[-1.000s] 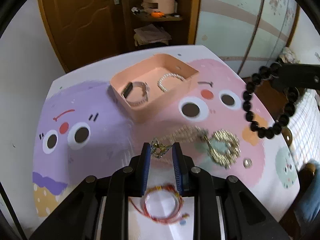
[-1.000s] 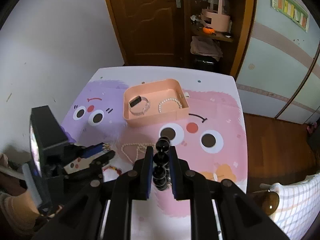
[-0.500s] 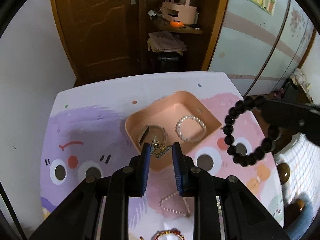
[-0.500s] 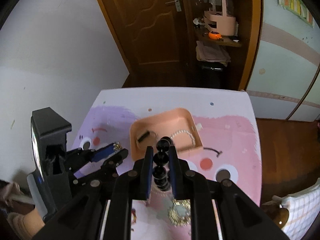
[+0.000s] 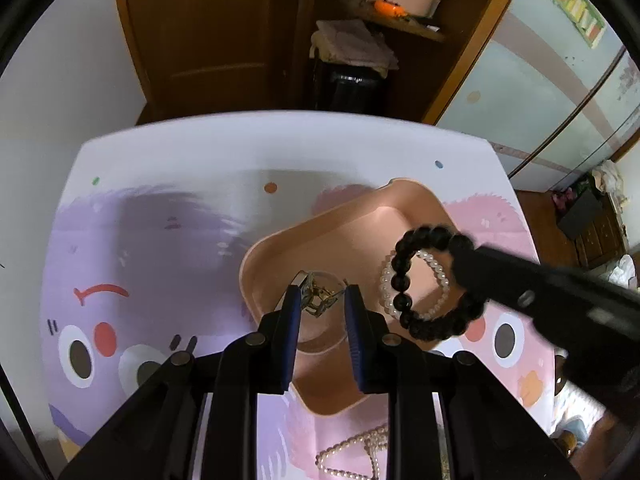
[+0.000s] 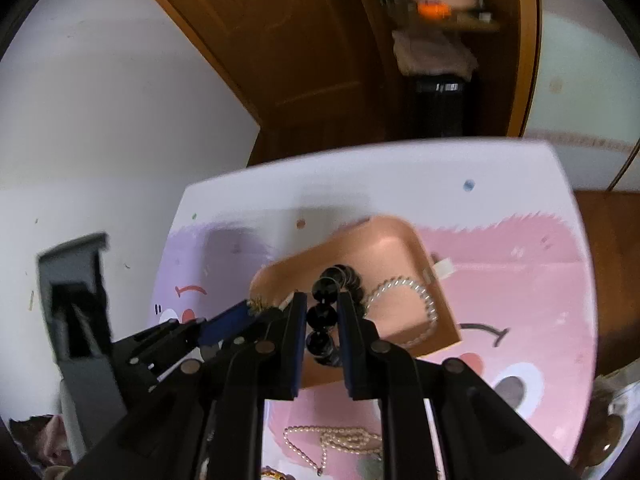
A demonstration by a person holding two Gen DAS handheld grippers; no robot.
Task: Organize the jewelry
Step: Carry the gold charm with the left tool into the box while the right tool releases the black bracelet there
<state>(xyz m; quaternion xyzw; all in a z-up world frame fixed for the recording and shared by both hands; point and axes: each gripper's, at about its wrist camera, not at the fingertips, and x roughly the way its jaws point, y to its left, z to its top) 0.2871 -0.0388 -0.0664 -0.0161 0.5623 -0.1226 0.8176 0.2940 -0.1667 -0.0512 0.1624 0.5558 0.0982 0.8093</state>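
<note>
A pink tray [image 5: 352, 216] [image 6: 396, 240] sits on the cartoon-printed table. A white pearl bracelet [image 5: 440, 300] [image 6: 420, 300] lies in its right half. My left gripper [image 5: 323, 300] is shut on a small gold chain piece [image 5: 318, 300] and holds it above the tray's left half, over a watch that is mostly hidden. My right gripper [image 6: 323, 312] is shut on a black bead bracelet [image 6: 322, 316], which hangs over the tray beside the pearls in the left wrist view [image 5: 404, 280].
A pearl necklace [image 5: 352, 452] [image 6: 332, 440] lies on the table in front of the tray. A brown door [image 5: 208, 28] and a cluttered shelf [image 5: 392, 4] stand beyond the table's far edge. A white wall is at the left.
Both grippers have moved forward and down over the pink tray with their jewelry. The black bracelet now hangs above the pearl bracelet. The tray looks much closer.
</note>
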